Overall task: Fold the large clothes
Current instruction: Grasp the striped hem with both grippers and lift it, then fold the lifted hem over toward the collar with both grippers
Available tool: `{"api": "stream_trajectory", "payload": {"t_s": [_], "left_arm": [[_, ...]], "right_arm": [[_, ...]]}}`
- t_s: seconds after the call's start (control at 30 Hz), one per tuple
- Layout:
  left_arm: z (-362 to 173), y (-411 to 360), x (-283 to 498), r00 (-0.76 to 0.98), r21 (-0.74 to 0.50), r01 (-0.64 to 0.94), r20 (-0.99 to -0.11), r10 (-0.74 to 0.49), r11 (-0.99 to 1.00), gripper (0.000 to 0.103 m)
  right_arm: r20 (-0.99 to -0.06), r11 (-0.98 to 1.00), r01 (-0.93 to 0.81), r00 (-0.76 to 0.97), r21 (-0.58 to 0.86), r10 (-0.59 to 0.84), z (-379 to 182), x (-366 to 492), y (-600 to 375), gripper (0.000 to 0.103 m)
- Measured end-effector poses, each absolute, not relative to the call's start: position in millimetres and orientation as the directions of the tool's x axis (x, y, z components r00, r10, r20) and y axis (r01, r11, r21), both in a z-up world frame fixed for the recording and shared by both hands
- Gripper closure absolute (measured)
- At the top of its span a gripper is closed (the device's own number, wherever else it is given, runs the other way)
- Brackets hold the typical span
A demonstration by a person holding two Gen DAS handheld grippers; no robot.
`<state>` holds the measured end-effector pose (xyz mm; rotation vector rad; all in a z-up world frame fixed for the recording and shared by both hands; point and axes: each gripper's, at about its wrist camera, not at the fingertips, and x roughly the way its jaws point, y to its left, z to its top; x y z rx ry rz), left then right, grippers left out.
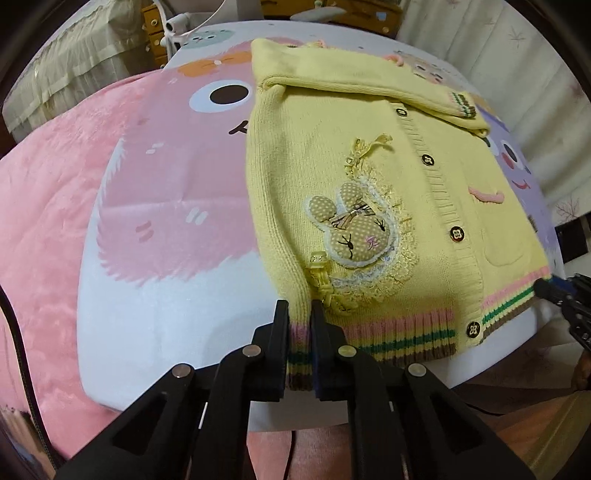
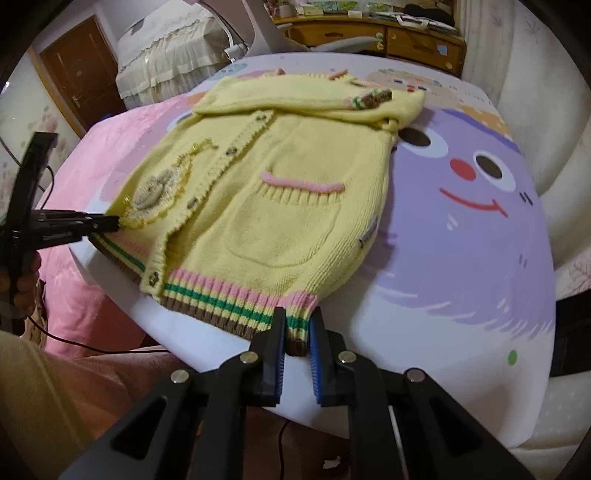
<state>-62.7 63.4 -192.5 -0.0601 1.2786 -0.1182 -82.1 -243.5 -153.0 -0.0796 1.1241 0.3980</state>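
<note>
A yellow knit cardigan (image 1: pixel 369 177) with a rabbit patch and a striped hem lies flat on a cartoon-print table cover (image 1: pixel 166 192), its sleeves folded across the chest. My left gripper (image 1: pixel 300 314) is shut on the hem's left corner. My right gripper (image 2: pixel 297 321) is shut on the hem's right corner; the cardigan (image 2: pixel 288 177) spreads away from it. The left gripper also shows in the right wrist view (image 2: pixel 110 223), at the far hem corner. The right gripper shows at the edge of the left wrist view (image 1: pixel 546 288).
A pink blanket (image 1: pixel 48 221) lies left of the cover. A wooden drawer unit (image 2: pixel 388 35) and a cloth-covered piece of furniture (image 2: pixel 166 55) stand behind the table. A cable (image 2: pixel 92 347) hangs near the front edge.
</note>
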Motion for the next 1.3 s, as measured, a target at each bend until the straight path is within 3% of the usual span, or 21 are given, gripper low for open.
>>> {"api": "stream_trajectory", "payload": {"t_s": [0.27, 0.57, 0.77, 0.97, 1.1, 1.23, 1.3], "left_arm": [[-132, 70, -42, 0.363, -0.273, -0.046, -0.901, -0.239, 0.961, 0.096], [-77, 83, 54, 0.467, -0.378, -0.110, -0.836, -0.288, 0.919, 0.096], [-90, 96, 150, 0.476, -0.377, -0.148, -0.837, -0.268, 0.914, 0.095], [-147, 95, 220, 0.392, -0.329, -0.168, -0.887, -0.243, 0.930, 0.093], [-175, 103, 241, 0.329, -0.395, -0.213, -0.890, -0.316, 0.893, 0.077], [-164, 113, 238, 0.372, -0.477, -0.210, -0.846, -0.381, 0.854, 0.041], [-155, 116, 237, 0.408, -0.477, -0.194, -0.834, -0.372, 0.857, 0.037]], "right_arm": [[-0.818, 0.915, -0.371, 0.468, 0.160, 0.333, -95, -63, -253, 0.092], [-0.730, 0.929, -0.262, 0.577, 0.260, 0.367, -37, 25, -270, 0.093], [-0.747, 0.942, -0.160, 0.576, 0.294, 0.331, -54, 117, -277, 0.092], [-0.791, 0.944, -0.043, 0.534, 0.326, 0.298, -105, 189, -283, 0.089], [-0.819, 0.951, 0.020, 0.515, 0.307, 0.254, -125, 207, -292, 0.069], [-0.806, 0.941, 0.004, 0.518, 0.339, 0.288, -124, 200, -304, 0.067], [-0.812, 0.942, -0.015, 0.504, 0.334, 0.295, -126, 198, -305, 0.067]]}}
